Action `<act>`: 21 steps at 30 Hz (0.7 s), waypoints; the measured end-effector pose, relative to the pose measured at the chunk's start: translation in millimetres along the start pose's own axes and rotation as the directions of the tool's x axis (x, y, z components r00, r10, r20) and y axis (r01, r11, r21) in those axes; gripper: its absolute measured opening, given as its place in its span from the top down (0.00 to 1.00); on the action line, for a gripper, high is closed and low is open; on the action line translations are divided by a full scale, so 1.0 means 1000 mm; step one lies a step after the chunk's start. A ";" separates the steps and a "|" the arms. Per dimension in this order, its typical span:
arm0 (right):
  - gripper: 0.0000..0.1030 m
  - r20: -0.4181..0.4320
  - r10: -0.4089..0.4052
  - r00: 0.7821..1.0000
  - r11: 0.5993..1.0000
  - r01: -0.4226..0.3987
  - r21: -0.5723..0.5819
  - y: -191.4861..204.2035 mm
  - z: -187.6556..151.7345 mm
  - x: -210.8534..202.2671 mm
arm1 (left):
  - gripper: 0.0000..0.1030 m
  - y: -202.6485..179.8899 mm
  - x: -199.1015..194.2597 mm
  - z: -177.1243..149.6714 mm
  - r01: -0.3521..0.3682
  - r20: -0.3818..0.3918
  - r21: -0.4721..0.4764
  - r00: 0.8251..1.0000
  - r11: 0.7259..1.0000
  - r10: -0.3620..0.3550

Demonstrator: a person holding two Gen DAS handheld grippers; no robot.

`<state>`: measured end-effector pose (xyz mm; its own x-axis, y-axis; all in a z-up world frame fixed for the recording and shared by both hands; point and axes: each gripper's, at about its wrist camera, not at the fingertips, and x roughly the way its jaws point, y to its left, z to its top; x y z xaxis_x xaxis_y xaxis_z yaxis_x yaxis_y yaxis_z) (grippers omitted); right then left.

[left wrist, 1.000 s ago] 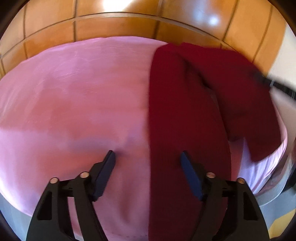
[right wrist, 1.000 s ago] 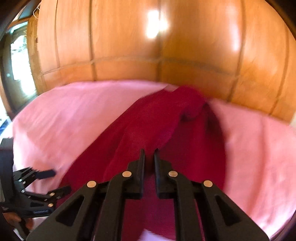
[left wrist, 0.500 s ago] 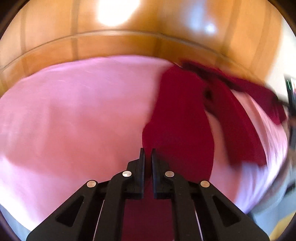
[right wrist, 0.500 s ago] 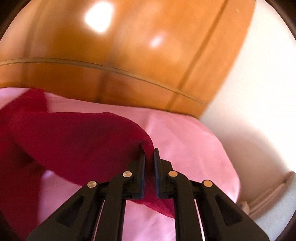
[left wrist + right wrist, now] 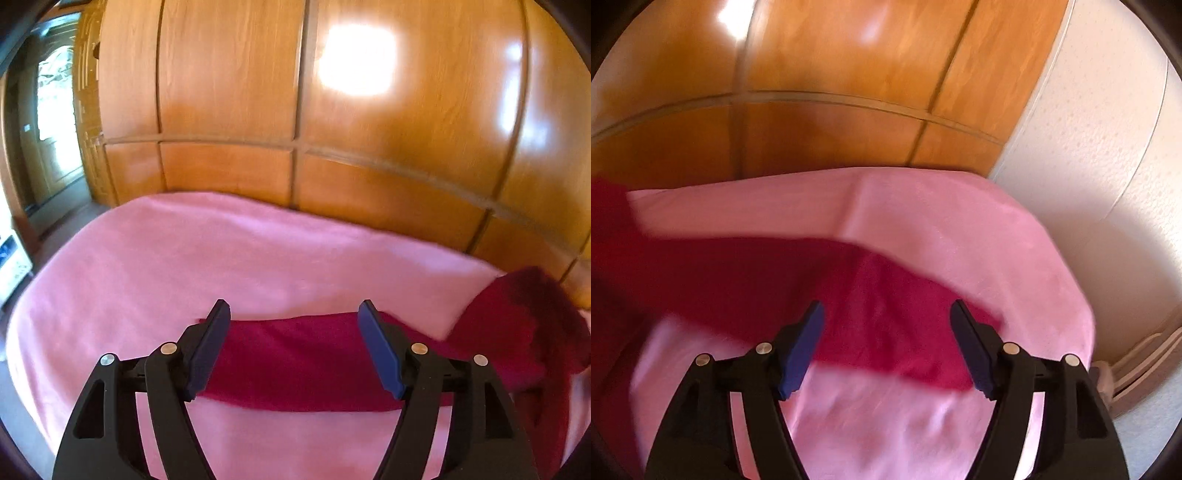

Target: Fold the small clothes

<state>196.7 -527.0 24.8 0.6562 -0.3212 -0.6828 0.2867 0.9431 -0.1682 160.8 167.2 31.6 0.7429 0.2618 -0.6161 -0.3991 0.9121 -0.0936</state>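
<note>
A dark red knitted garment (image 5: 306, 362) lies stretched sideways across the pink bed cover (image 5: 184, 266), with a bunched part at the right (image 5: 517, 325). My left gripper (image 5: 293, 314) is open and empty just above the garment's left end. In the right wrist view the same red garment (image 5: 879, 314) lies on the pink cover (image 5: 923, 221), running off to the left. My right gripper (image 5: 886, 314) is open and empty over its right end.
Glossy wooden wardrobe panels (image 5: 332, 110) stand right behind the bed. A doorway (image 5: 55, 110) opens at the far left. A white textured wall (image 5: 1108, 147) stands right of the bed, and the cover's right edge (image 5: 1082, 314) drops off near it.
Both grippers were shut on the garment half a second ago; both have opened and let it go. The garment now lies spread sideways on the cover. Both views have tilted up.
</note>
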 end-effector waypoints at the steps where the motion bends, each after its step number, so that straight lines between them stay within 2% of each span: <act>1: 0.33 -0.011 0.068 0.998 0.998 -0.068 -0.006 0.008 -0.006 -0.008 | 0.32 -0.006 0.000 -0.005 0.030 -0.013 0.006 0.999 1.000 -0.030; 2: 0.33 -0.029 0.163 0.986 0.986 -0.164 -0.014 0.015 -0.021 -0.022 | 0.32 -0.014 -0.001 -0.015 0.071 -0.040 0.013 0.997 0.997 -0.070; 4: 0.33 -0.106 0.345 0.933 0.938 -0.348 -0.013 0.033 -0.052 -0.039 | 0.32 -0.033 -0.002 -0.038 0.157 -0.092 0.032 0.984 0.987 -0.154; 7: 0.39 -0.220 0.519 0.826 0.847 -0.532 -0.003 0.068 -0.093 -0.052 | 0.32 -0.066 -0.001 -0.074 0.263 -0.193 0.079 0.950 0.962 -0.244; 8: 0.42 -0.264 0.577 0.773 0.804 -0.595 0.016 0.082 -0.110 -0.056 | 0.34 -0.076 -0.002 -0.088 0.308 -0.226 0.081 0.932 0.948 -0.284; 9: 0.43 -0.291 0.597 0.748 0.785 -0.620 0.018 0.092 -0.121 -0.058 | 0.36 -0.084 -0.003 -0.099 0.346 -0.252 0.078 0.914 0.935 -0.317; 10: 0.45 -0.320 0.574 0.754 0.793 -0.609 -0.012 0.105 -0.133 -0.060 | 0.36 -0.090 -0.003 -0.108 0.372 -0.275 0.076 0.900 0.925 -0.339; 11: 0.63 -0.324 0.557 0.765 0.800 -0.599 -0.039 0.111 -0.142 -0.068 | 0.39 -0.099 -0.006 -0.120 0.400 -0.306 0.069 0.880 0.914 -0.363; 12: 0.75 -0.317 0.569 0.759 0.789 -0.613 -0.051 0.114 -0.143 -0.073 | 0.42 -0.104 -0.006 -0.125 0.419 -0.321 0.063 0.868 0.906 -0.379; 13: 0.92 -0.299 0.585 0.754 0.778 -0.626 -0.055 0.111 -0.141 -0.082 | 0.46 -0.109 -0.007 -0.131 0.443 -0.340 0.055 0.851 0.895 -0.400; 14: 0.93 -0.273 0.586 0.763 0.780 -0.623 -0.067 0.106 -0.139 -0.091 | 0.47 -0.114 -0.010 -0.138 0.468 -0.359 0.045 0.832 0.882 -0.423; 15: 0.93 -0.226 0.589 0.776 0.782 -0.618 -0.083 0.096 -0.132 -0.102 | 0.47 -0.117 -0.012 -0.141 0.484 -0.366 0.034 0.820 0.874 -0.440; 17: 0.93 -0.119 0.574 0.810 0.810 -0.583 -0.059 0.061 -0.106 -0.112 | 0.54 -0.122 -0.011 -0.143 0.517 -0.382 0.004 0.792 0.856 -0.476; 19: 0.93 -0.030 0.513 0.858 0.858 -0.514 -0.010 0.025 -0.087 -0.122 | 0.54 -0.131 -0.009 -0.147 0.543 -0.399 -0.046 0.760 0.838 -0.514; 21: 0.93 0.017 0.416 0.909 0.908 -0.416 0.048 -0.013 -0.074 -0.115 | 0.54 -0.142 -0.005 -0.149 0.560 -0.407 -0.078 0.738 0.825 -0.539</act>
<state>66.4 -495.8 52.8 0.7278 0.0986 -0.6787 0.0210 0.9859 0.1657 133.3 -10.7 -68.7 0.5442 -0.4267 -0.7223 0.0443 0.8744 -0.4831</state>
